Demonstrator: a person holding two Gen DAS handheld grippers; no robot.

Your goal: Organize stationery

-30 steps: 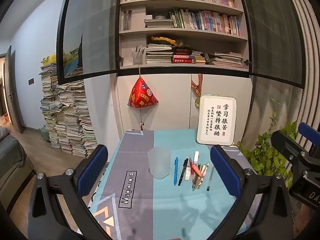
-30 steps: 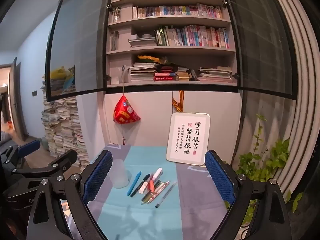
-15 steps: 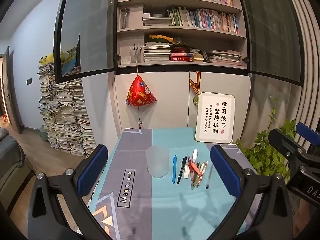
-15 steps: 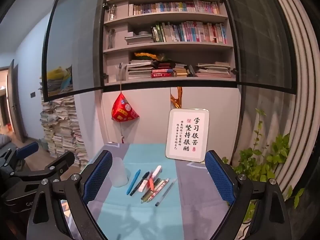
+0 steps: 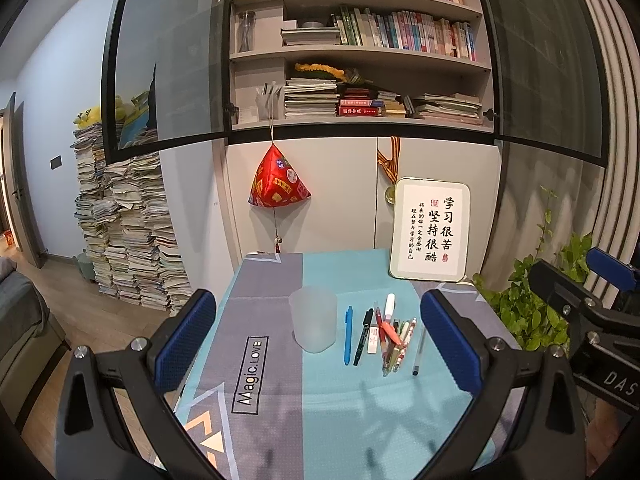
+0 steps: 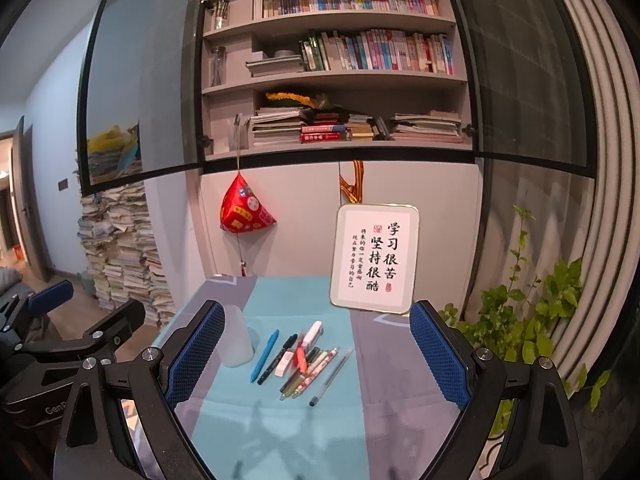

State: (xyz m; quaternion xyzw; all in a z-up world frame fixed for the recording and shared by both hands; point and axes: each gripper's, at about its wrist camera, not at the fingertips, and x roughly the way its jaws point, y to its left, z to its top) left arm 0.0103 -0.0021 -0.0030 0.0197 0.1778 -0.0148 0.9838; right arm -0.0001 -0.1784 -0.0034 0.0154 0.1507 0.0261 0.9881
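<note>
A frosted plastic cup (image 5: 313, 318) stands upright on the teal and grey tablecloth (image 5: 320, 396). Right of it lie a blue pen (image 5: 348, 335), a black marker (image 5: 363, 336), a white eraser (image 5: 373, 339), a bundle of several pens (image 5: 396, 340) and a thin clear pen (image 5: 419, 350). The same cup (image 6: 237, 336) and pens (image 6: 308, 360) show in the right wrist view. My left gripper (image 5: 318, 344) is open and hangs above the near table. My right gripper (image 6: 316, 364) is open too, with nothing between its fingers.
A framed calligraphy sign (image 5: 430, 230) leans on the cabinet at the table's back right. A red pyramid ornament (image 5: 278, 184) hangs above the back edge. A leafy plant (image 5: 532, 300) grows to the right, and paper stacks (image 5: 124, 232) stand on the left.
Both grippers have drifted slightly, so the table sits a little lower and farther in view. Cup and pens have not moved.
</note>
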